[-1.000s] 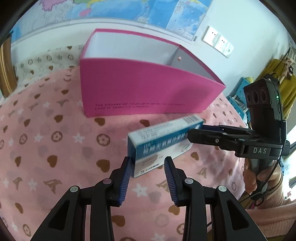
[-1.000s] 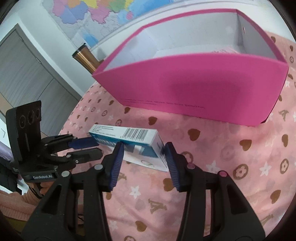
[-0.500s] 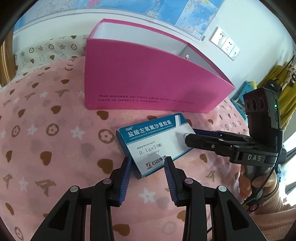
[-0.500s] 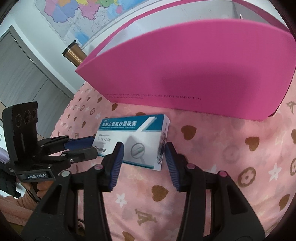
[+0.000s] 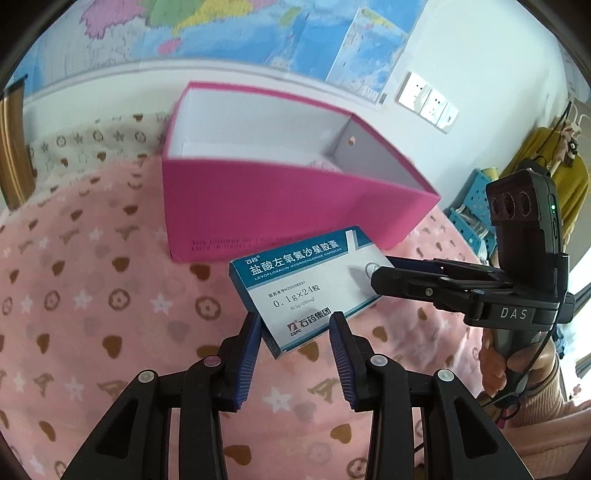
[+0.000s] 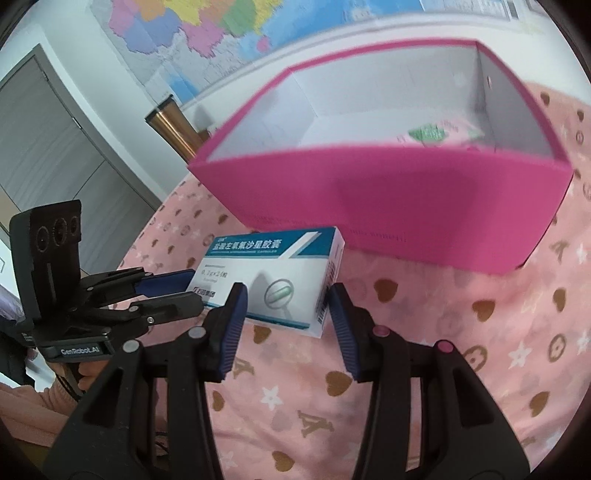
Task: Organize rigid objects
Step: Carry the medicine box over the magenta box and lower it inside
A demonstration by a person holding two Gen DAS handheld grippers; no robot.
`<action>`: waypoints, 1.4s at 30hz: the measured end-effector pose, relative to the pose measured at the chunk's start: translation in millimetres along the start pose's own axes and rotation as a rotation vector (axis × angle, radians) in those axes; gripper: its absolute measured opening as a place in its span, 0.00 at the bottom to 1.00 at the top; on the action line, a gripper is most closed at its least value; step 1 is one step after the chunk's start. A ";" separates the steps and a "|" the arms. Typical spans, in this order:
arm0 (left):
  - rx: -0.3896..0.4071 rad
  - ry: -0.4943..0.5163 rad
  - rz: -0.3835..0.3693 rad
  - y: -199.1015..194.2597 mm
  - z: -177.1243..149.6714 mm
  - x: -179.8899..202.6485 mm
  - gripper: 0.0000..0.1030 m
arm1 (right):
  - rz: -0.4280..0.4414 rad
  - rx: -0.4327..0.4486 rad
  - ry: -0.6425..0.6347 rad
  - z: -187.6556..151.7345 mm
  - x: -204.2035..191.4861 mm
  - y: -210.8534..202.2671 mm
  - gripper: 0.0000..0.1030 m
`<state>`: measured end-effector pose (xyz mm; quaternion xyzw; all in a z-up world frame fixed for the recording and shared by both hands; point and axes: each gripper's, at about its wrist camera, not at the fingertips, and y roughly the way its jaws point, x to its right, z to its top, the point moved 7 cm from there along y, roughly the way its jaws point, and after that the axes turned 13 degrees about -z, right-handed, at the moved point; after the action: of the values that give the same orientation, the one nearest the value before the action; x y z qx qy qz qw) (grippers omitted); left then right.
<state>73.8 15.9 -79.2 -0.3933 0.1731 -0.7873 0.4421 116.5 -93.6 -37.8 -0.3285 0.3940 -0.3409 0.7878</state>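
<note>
A blue and white medicine box is held in the air between both grippers, in front of the open pink box. My left gripper is shut on its near end. My right gripper is shut on the other end of the medicine box. The right gripper also shows in the left wrist view, and the left gripper shows in the right wrist view. The pink box stands on the pink blanket and holds a flat pale packet.
A pink blanket with hearts and stars covers the surface. A copper-coloured cylinder stands behind the pink box on the left. A map and wall sockets are on the wall behind.
The medicine box turned from standing on edge to face up, then both grippers lifted it off the blanket. I now see into the pink box from higher up.
</note>
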 end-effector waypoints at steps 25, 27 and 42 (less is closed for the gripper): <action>0.132 0.117 0.025 -40.6 58.7 25.2 0.36 | 0.001 0.155 -0.058 52.0 -18.5 -47.5 0.48; 0.134 0.121 0.028 -40.2 60.3 26.1 0.36 | -0.002 0.158 -0.058 53.4 -17.3 -47.3 0.48; 0.144 0.154 0.047 -38.3 69.4 28.2 0.36 | -0.018 0.175 -0.060 60.4 -14.2 -46.6 0.48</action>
<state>97.5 18.7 1.5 -0.2948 0.1586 -0.8151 0.4728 148.0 -92.9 33.1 -0.2719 0.3359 -0.3712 0.8219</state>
